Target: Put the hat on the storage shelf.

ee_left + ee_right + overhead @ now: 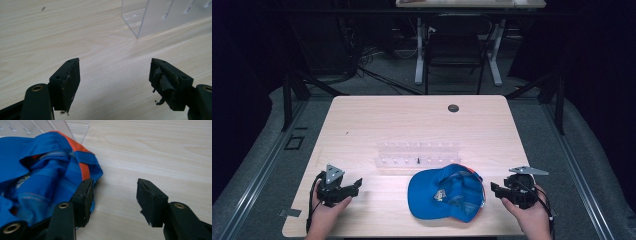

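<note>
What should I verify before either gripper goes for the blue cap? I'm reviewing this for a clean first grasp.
1. Left gripper open: ok, jaws wide apart over bare table.
2. Right gripper open: ok, jaws apart, nothing between them.
3. Blue cap free of both grippers: ok in the high view; in the right gripper view one jaw sits right at its edge, contact cannot tell.
4. Cap clear of the clear plastic rack: cannot tell, its far edge lies against or just before the rack.
5. Cap orientation: ok, lying upside down with its inside facing up.
</note>
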